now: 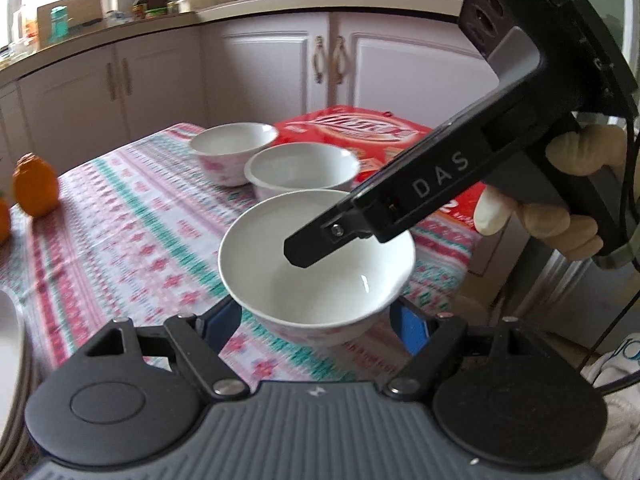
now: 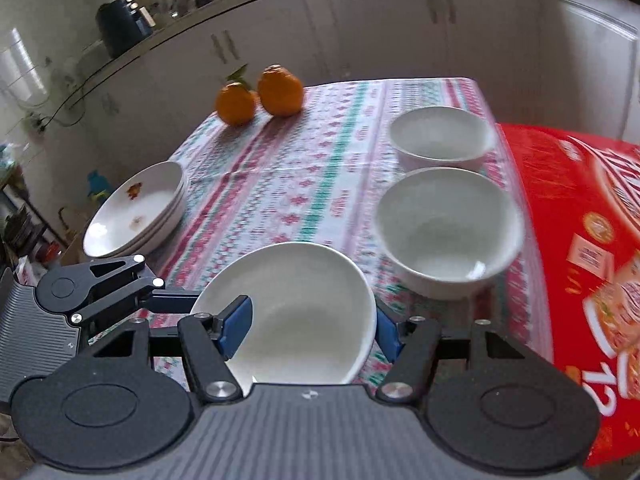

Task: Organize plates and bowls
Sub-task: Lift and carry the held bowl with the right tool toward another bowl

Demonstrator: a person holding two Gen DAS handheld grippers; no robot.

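White glazed porcelain fills both views. Nearest, one empty round bowl (image 1: 316, 264) is gripped by both tools above the patterned tablecloth (image 1: 132, 232): the left gripper (image 1: 316, 322) clamps its outer wall, the right gripper (image 2: 308, 330) pinches its rim, one blue pad (image 2: 236, 328) inside. Beyond it two more empty bowls (image 2: 448, 228) stand beside a red carton (image 2: 580, 240). Only the right wrist view shows stacked plates (image 2: 134, 210) at the table's left edge and, farther, both oranges (image 2: 280, 90); the left shows a gloved hand (image 1: 560, 200).
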